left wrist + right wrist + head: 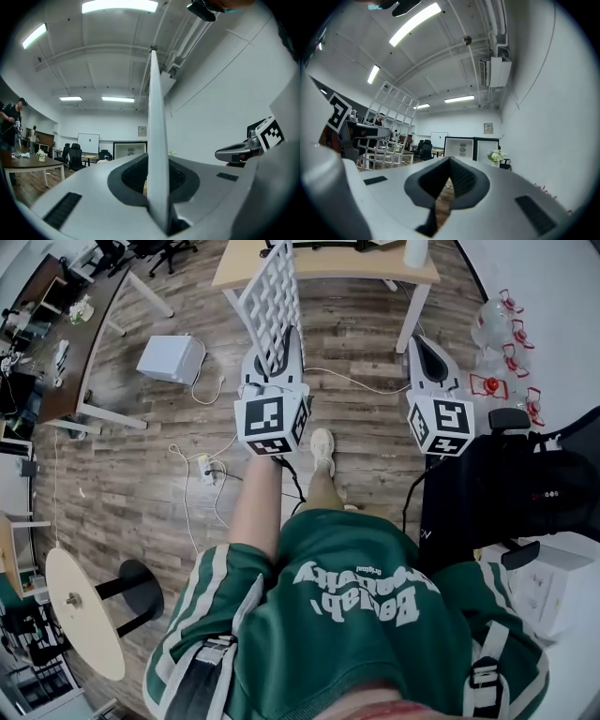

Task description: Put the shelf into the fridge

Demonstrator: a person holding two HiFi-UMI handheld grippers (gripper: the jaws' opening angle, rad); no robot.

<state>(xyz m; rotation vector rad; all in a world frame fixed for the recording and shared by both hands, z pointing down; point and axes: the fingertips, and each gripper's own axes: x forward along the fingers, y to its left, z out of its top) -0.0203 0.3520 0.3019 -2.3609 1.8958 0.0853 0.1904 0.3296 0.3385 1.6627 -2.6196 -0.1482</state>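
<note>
One shelf, approx. upright, L tool

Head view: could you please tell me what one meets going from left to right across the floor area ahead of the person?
Dark desk → white box on the floor → shelf clamped in the left gripper → right gripper, empty → clear jugs with red caps.
</note>
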